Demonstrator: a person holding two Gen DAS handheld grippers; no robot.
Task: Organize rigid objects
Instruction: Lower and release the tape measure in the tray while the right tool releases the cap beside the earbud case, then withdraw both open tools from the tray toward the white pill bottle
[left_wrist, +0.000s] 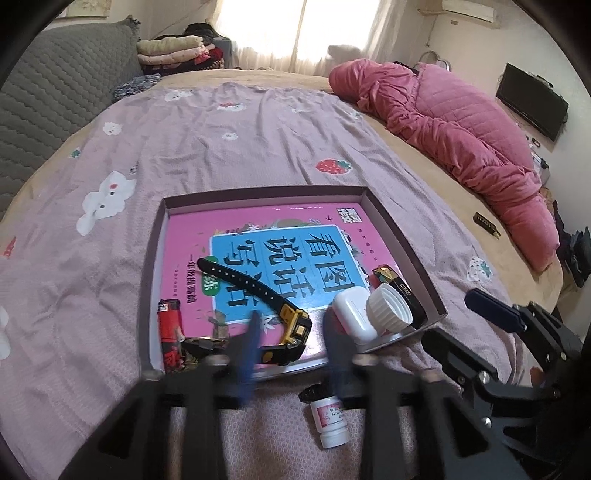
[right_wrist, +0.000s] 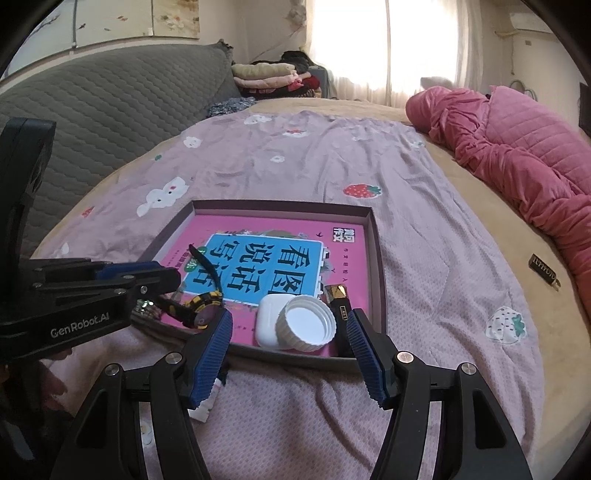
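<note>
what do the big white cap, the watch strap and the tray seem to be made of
White cap: looks like matte moulded plastic, going by its ribbed side.
Watch strap: probably rubber or resin, black and dull, with punched holes.
Tray: seems to be cardboard, with thin, straight, folded-looking walls.

Shallow box (left_wrist: 402, 236) on bed | holds pink book (left_wrist: 184, 240), black-yellow watch (left_wrist: 291, 325), red lighter (left_wrist: 170, 321), white earbud case (left_wrist: 351, 314), white cap (left_wrist: 388, 306) | pill bottle (left_wrist: 330, 421) laid outside

Daylight is admitted through the curtained window (left_wrist: 295, 29), which is blown out to white. Soft, even illumination is noted; shadows are faint. Strong fisheye curvature and dark vignetting are recorded at the edges. The left gripper (left_wrist: 291, 343) is motion-blurred.
</note>
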